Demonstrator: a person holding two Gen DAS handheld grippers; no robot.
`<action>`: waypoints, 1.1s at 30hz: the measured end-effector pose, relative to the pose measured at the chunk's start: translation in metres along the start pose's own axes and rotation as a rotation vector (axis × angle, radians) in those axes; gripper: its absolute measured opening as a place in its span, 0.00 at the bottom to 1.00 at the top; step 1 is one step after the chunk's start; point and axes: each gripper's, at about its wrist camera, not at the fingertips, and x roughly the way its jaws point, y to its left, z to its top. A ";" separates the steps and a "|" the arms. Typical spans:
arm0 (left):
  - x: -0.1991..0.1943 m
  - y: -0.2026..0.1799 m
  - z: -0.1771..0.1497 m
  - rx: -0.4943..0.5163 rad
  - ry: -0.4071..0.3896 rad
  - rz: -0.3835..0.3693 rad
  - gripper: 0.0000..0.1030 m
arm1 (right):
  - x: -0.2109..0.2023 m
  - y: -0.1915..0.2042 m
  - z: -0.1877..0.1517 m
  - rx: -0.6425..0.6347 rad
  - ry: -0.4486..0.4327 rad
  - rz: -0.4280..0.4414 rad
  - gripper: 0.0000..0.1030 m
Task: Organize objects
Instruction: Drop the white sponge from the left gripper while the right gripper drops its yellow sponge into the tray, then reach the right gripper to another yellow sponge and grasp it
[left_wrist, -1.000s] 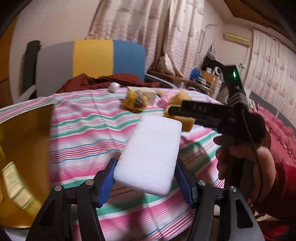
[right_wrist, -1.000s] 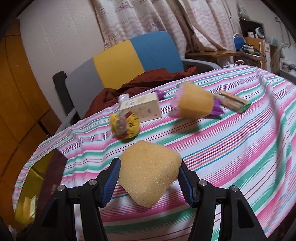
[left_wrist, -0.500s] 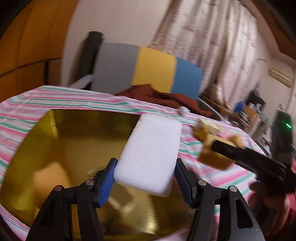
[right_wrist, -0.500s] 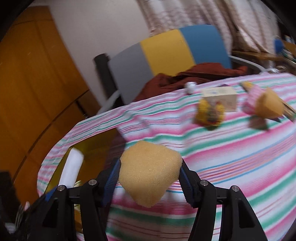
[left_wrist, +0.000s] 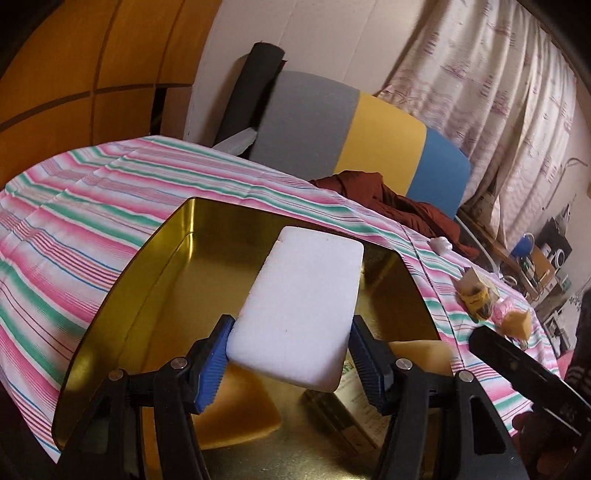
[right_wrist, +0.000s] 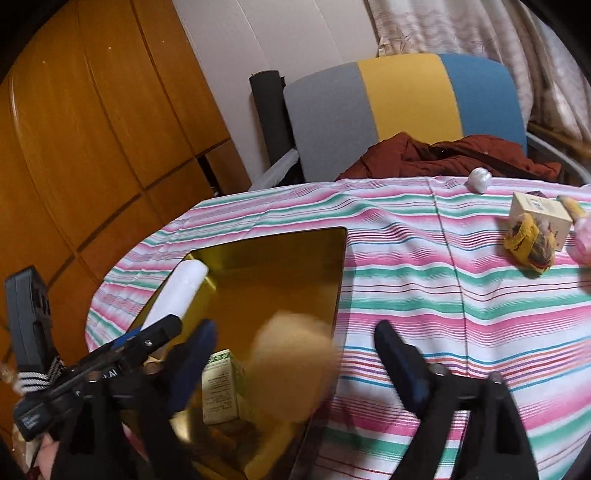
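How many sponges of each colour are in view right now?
White sponge: 1
Yellow sponges: 3, the first lying in the gold tin, the second blurred above it, the third on the striped tablecloth
Total: 4

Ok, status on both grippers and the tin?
Left gripper clamps white sponge over gold tin. Right gripper opening, yellow sponge dropping in. Nothing blocking.

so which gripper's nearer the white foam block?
Left. The left gripper has its jaws clamped on the white foam block above the gold tin. The right gripper is alongside, jaws opening around a blurred yellow sponge, apart from the block.
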 end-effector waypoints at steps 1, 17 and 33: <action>-0.001 0.003 -0.001 -0.009 -0.003 0.002 0.61 | -0.002 0.000 -0.001 0.001 -0.011 0.001 0.91; -0.001 0.036 0.006 -0.122 0.007 0.130 0.72 | -0.021 -0.032 -0.012 0.110 -0.022 -0.013 0.94; -0.014 -0.030 0.001 0.010 0.010 0.023 0.72 | -0.033 -0.074 -0.018 0.203 -0.029 -0.093 0.94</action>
